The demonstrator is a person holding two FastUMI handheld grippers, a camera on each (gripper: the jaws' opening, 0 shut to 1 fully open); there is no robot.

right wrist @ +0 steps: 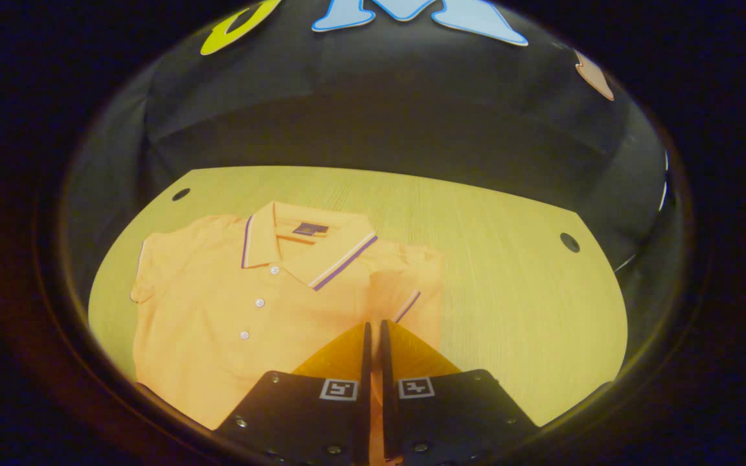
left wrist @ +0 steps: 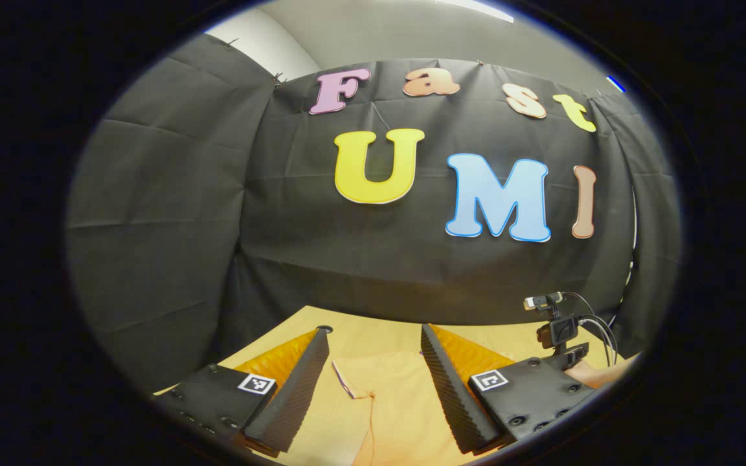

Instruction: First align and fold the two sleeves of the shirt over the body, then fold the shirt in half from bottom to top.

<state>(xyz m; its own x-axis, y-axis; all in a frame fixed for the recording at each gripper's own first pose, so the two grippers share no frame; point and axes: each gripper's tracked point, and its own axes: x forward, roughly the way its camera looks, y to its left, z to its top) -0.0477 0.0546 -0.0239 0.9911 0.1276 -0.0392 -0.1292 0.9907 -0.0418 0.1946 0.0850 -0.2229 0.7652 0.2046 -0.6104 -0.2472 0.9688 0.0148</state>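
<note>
A: Where's the shirt [right wrist: 230, 304]?

B: Flat on the worktop [right wrist: 515, 291], collar [right wrist: 308, 249] far, hem near, long axis near-to-far. Right sleeve [right wrist: 405, 291] looks folded in; the left one is out.

A: Grippers?

B: Right hand-held gripper [right wrist: 373, 336] clenched, whether on cloth I can't tell. Left hand-held gripper [left wrist: 373, 362] released above a sleeve cuff [left wrist: 347, 382]. I'd pinch that cuff and fold it square.

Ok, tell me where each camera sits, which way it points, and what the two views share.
Left gripper view: rides the left hand-held gripper, held low and aimed nearly level at the booth wall; its open fingers flank a sleeve of the orange polo shirt; another camera rig stands on the right.
Right gripper view: rides the right hand-held gripper, looking down over the light wooden table; its fingers stand nearly closed above the shirt's folded sleeve.
Shared: shirt, table, wall.
</note>
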